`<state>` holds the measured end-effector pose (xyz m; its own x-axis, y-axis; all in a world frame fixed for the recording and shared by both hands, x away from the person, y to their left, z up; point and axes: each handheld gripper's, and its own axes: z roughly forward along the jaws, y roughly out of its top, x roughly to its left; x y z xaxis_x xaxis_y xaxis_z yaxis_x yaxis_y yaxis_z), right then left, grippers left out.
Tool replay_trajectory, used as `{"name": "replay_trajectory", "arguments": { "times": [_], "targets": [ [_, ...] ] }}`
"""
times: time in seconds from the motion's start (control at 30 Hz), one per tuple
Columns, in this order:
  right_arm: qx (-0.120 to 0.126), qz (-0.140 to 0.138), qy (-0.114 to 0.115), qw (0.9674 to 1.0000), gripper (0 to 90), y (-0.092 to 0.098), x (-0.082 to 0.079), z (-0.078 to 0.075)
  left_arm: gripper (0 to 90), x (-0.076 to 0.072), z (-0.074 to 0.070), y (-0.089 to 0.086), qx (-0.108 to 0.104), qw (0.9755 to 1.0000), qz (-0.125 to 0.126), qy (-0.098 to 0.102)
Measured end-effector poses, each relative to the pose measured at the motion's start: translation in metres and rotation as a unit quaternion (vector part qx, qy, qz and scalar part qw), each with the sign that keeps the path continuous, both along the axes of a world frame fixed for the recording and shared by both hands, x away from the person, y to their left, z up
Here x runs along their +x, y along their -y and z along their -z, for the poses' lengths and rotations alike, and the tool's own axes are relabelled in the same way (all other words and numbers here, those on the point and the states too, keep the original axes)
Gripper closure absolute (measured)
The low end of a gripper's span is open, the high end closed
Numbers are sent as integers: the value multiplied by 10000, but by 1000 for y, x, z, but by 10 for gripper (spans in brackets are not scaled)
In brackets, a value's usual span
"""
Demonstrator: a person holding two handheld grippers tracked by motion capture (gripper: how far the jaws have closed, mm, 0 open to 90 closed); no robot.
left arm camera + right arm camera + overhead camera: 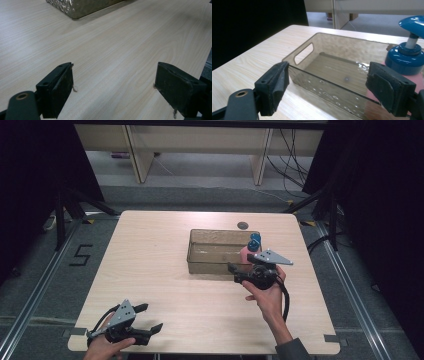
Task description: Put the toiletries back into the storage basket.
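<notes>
A black figure "5" [80, 255] marked on the grey floor [45, 285], left of the table [150, 270], no other readable text

A lab: black curtains [30, 180], floor rails [30, 300], loose cables [295, 160] around a wooden table [150, 270]

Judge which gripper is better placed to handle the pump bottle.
Right. The right gripper is open beside the pump bottle in the bin; the left gripper sits at the near table edge.

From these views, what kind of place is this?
Probably a lab data-collection station: a bare wooden table between black curtains, floor rails with a taped "5", loose cables behind.
</notes>
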<state>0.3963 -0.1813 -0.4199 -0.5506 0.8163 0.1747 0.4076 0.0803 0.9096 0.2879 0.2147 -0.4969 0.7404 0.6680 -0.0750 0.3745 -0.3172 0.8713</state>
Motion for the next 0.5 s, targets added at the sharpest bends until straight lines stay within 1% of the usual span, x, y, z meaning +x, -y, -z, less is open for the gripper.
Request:
{"name": "replay_trajectory", "arguments": {
  "times": [0.03,0.07,0.1,0.13,0.17,0.2,0.23,0.27,0.3,0.33,0.37,0.4,0.43,0.47,0.5],
  "targets": [
    [-39,21,-27,10000,189,-1,-1,0,147,0,0,0,2,10000,-1,2],
    [-5,53,-53,10000,188,-2,-2,0,147,0,0,-1,28,10000,-10,-4],
    [25,-4,-74,10000,187,-2,-3,0,147,0,0,-1,49,10000,-7,-2],
    [51,-36,-31,10000,186,-3,-3,0,147,0,0,-1,58,10000,-8,0],
    [-49,-92,12,9999,184,-3,-2,0,147,0,0,-1,26,10000,-17,-3],
    [-30,-89,19,10000,184,-3,-3,0,147,0,0,-1,23,10000,-13,2],
    [47,-56,-37,10000,184,-5,-4,0,147,0,0,0,20,10000,-13,1],
    [-26,-75,4,10000,183,-5,-5,0,147,0,0,-1,28,10000,-12,-3],
    [-39,-103,65,9999,183,-5,-5,1,147,0,0,0,29,10000,-12,-5],
    [4,-88,-11,10000,183,-6,-7,0,147,0,0,0,26,10000,-11,-4],
    [22,-133,-35,9999,183,-7,-8,1,147,0,0,0,22,10000,-10,2],
    [-88,-124,-16,9999,183,-6,-8,0,146,0,0,-1,29,10000,-12,0],
    [-1,-180,-19,9998,183,-8,-8,2,147,0,0,-1,26,10000,-14,1],
    [-18,-145,-26,9999,183,-9,-9,2,147,0,0,-1,23,10000,-12,10],
    [-57,-167,23,9998,183,-9,-10,2,147,0,0,-1,24,10000,-14,7]
  ]
}}
